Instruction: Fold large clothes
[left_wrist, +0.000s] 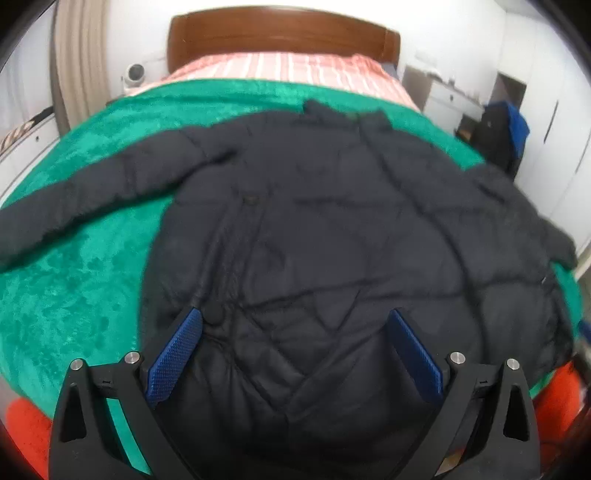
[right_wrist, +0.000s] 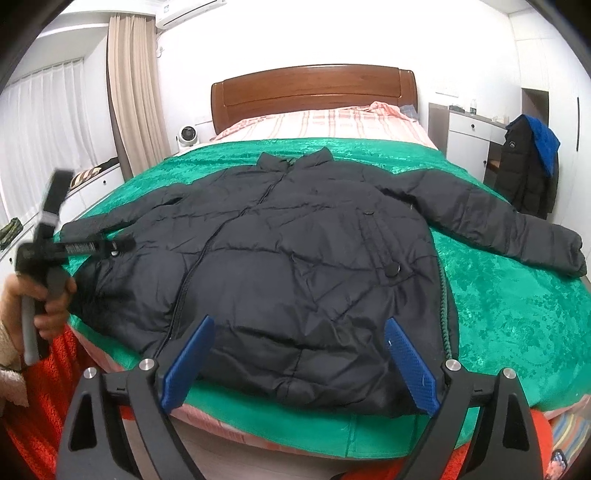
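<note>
Jacket (right_wrist: 295, 240) flat on green blanket (right_wrist: 498, 295), both claws wide open; left claw (right_wrist: 122, 247), perhaps blurred, only in right view.

jacket (right_wrist: 295, 251) fills near blanket (right_wrist: 517, 314), sides free

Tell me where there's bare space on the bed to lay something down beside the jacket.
Bare green blanket lies below the jacket's sleeve, right of its body. The striped sheet by the headboard is bare too. In the right wrist view the left side is crowded: the other sleeve and the left gripper.
</note>
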